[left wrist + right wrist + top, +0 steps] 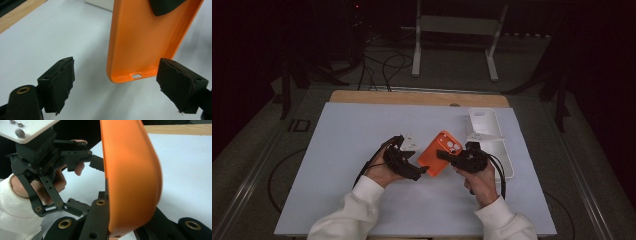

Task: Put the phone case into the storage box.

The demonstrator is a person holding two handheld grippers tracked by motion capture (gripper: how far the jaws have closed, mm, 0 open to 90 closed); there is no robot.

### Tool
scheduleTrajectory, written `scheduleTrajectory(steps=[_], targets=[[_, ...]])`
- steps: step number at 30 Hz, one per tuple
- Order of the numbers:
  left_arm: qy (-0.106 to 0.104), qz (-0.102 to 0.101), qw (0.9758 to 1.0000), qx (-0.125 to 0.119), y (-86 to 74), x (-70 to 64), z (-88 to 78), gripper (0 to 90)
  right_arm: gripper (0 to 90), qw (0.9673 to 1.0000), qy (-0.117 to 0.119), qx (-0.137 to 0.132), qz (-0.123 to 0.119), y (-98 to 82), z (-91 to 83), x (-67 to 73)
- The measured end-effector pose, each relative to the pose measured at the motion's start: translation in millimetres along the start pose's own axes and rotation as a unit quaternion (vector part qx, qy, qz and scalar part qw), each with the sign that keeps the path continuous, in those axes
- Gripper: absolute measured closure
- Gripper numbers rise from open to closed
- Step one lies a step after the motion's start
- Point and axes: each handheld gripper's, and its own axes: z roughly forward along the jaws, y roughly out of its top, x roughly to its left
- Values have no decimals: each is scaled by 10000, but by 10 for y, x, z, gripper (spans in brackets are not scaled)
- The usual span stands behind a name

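An orange phone case hangs above the white table cover, camera cutout end pointing away from me. My right gripper is shut on its right long edge. In the right gripper view the case stands edge-on between the jaws of the right gripper. In the left gripper view the hollow inside of the case faces the camera, port end down. My left gripper is open, with one pad on each side of that end. A gap shows at the left pad. The left gripper also appears beyond the case.
A white tray lies at the right back of the table cover, just behind my right hand. A wooden table edge runs along the back. On the floor beyond are cables and a white metal stand.
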Motion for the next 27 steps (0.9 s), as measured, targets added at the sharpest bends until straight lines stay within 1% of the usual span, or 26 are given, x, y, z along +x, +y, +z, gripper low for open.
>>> scheduleTrajectory(steps=[7,12,16,19,21,23,25,27], targets=[[-206,19,9998,-10,-6,-9,25,255,868,9998,147,14,-157,-3,10,38],[-471,57,9989,-42,-21,-4,29,361,868,9992,262,54,-289,-8,13,48],[-673,52,9977,-54,-24,-5,25,432,869,9980,427,101,-455,-12,6,57],[-915,83,9957,-92,-26,-15,28,467,870,9963,583,135,-617,-16,0,69],[-1108,134,9937,-120,-27,-36,33,489,870,9948,719,133,-703,-19,-2,73],[-1163,182,9930,-77,-29,-56,41,513,870,9934,828,151,-783,-18,-1,77],[-1281,155,9916,-57,-43,-42,40,545,870,9923,872,190,-865,-22,-3,79],[-1439,109,9895,-97,-60,-20,31,595,869,9912,932,227,-917,-28,-14,69]])
